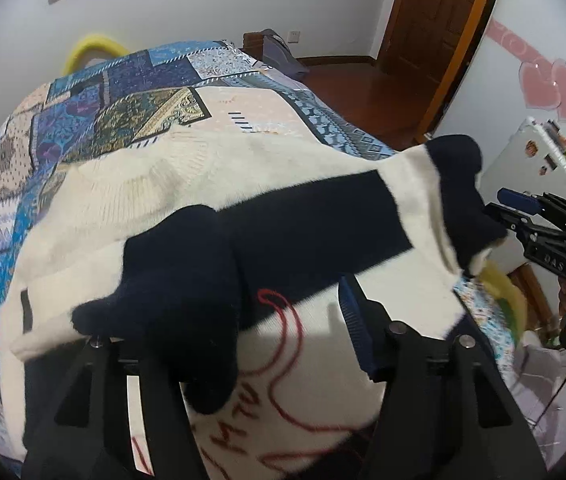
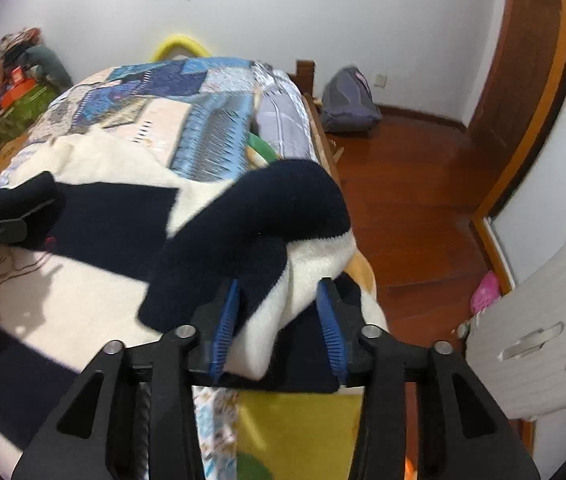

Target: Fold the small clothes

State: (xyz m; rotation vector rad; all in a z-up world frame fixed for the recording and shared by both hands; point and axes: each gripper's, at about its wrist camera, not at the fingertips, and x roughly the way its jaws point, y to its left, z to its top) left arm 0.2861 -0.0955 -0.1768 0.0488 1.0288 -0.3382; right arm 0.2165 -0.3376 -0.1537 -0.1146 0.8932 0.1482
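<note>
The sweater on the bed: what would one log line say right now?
sweater: flat on bed | left tool: open over sleeve | right tool: around other sleeve

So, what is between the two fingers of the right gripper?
In the right wrist view, a bunched part of the sweater, its cream edge and navy sleeve, sits between the right gripper's blue pads.

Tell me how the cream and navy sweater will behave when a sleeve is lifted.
The sweater is likely floppy: its navy sleeve already bends limply over itself. Its fuzzy knit probably grips the pads rather than slipping. It looks thick, so probably fairly heavy.
</note>
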